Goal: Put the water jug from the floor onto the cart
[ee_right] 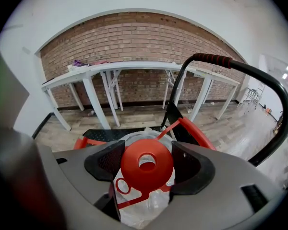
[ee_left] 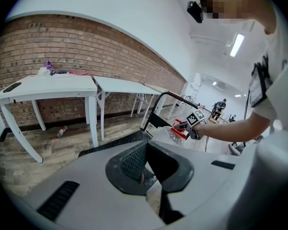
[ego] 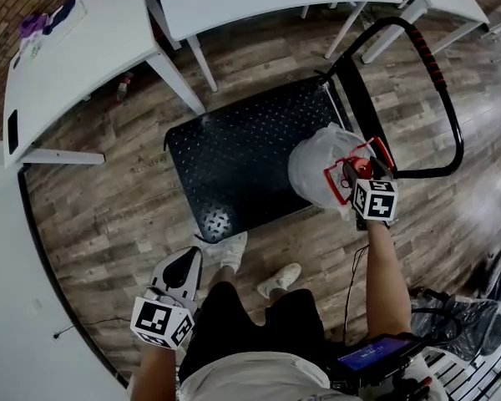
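Note:
A clear water jug [ego: 316, 167] with a red cap and red carry handle is over the right end of the black cart deck [ego: 242, 153], close to the cart's push handle [ego: 438, 73]. My right gripper [ego: 356, 174] is shut on the jug's neck. In the right gripper view the red cap [ee_right: 147, 164] fills the gap between the pads and the clear body [ee_right: 144, 207] hangs below. I cannot tell whether the jug touches the deck. My left gripper [ego: 182, 267] hangs low by the person's left leg, shut and holding nothing [ee_left: 146, 166].
White tables [ego: 83, 48] stand along the brick wall behind the cart. A small bottle [ego: 123, 84] lies on the floor under one. The person's shoes [ego: 231, 251] stand at the cart's near edge. Dark bags and gear [ego: 463, 324] sit at the lower right.

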{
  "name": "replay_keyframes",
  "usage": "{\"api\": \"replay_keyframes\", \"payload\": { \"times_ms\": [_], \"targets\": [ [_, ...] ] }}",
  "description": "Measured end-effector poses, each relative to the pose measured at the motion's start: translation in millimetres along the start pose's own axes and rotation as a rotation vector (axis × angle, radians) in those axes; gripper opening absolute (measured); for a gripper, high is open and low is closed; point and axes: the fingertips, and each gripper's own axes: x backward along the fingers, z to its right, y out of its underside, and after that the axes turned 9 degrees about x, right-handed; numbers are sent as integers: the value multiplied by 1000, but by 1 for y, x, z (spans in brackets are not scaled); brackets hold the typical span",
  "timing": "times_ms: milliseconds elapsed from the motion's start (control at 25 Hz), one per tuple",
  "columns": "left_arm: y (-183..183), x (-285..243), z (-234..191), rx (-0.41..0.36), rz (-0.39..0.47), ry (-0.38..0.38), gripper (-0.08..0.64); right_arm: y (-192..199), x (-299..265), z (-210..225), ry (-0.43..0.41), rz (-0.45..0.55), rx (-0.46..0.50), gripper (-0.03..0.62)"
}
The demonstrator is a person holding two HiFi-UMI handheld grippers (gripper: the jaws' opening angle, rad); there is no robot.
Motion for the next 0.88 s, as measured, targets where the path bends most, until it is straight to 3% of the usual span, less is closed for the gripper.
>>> {"api": "replay_keyframes", "payload": {
  "times_ms": [440,680,880],
  "targets": [
    [-6,3,-1,-2,12,24,2,-7,11,10,47,50,-32,307],
    [-31,-1,2,-42,26,114,2,-94,115,9,120,294,-64,305],
    [-72,-11,35,-144,56,254,2,-140,236,-9,173,490,-92,280]
  ]
}}
